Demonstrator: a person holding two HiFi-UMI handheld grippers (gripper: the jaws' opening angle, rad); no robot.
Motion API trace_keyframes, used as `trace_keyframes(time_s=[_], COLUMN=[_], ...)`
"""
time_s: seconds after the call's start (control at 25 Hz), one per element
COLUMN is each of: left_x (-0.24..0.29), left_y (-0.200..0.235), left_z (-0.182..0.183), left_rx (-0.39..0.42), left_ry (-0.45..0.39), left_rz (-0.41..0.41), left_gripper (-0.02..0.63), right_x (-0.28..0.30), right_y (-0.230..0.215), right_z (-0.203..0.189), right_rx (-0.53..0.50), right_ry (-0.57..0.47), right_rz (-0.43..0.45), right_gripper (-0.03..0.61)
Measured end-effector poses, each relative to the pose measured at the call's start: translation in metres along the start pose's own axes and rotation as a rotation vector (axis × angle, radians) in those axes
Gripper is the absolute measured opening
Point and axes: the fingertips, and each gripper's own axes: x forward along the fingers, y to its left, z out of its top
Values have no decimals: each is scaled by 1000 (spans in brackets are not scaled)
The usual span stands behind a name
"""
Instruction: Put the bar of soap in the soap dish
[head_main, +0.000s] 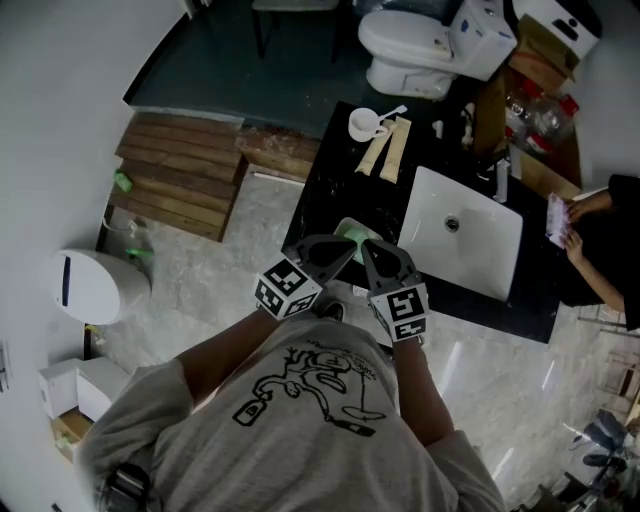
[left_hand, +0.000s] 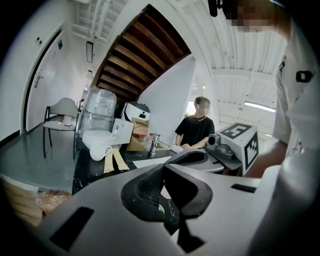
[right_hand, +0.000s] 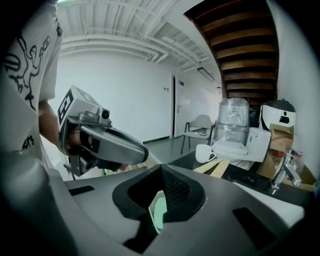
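Observation:
A pale green soap dish (head_main: 353, 234) with a whitish rim lies on the black counter (head_main: 335, 180), left of the sink. Whether the bar of soap is in it I cannot tell. My left gripper (head_main: 350, 250) and my right gripper (head_main: 368, 246) hang side by side just above the dish's near edge, their tips close together. Both are shut with nothing between the jaws. In the left gripper view the left gripper (left_hand: 162, 167) has its jaws meeting at the tip. In the right gripper view the right gripper (right_hand: 161, 168) is likewise shut, and the green dish (right_hand: 159, 212) shows below, through the hollow behind the tips.
A white sink (head_main: 490, 265) with a tap (head_main: 500, 178) fills the counter's right part. A white cup (head_main: 363, 125) and two pale wooden strips (head_main: 388, 150) lie at the far end. A second person (head_main: 600, 250) stands at the right. A toilet (head_main: 420, 45) and wooden steps (head_main: 185, 170) lie beyond.

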Motion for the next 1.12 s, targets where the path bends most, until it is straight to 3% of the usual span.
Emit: trace_keyframes(time_s=[0.56, 1.12], left_x=[-23, -53], left_y=[-26, -61], left_z=[61, 114], left_rx=[44, 77], left_ry=[-156, -287], left_rz=[-30, -64], left_gripper=[3, 3], right_x=[-47, -85], right_y=[12, 22], right_z=[66, 104], right_rx=[57, 72], right_ry=[-220, -298], right_rz=[-41, -54], right_gripper=[20, 20])
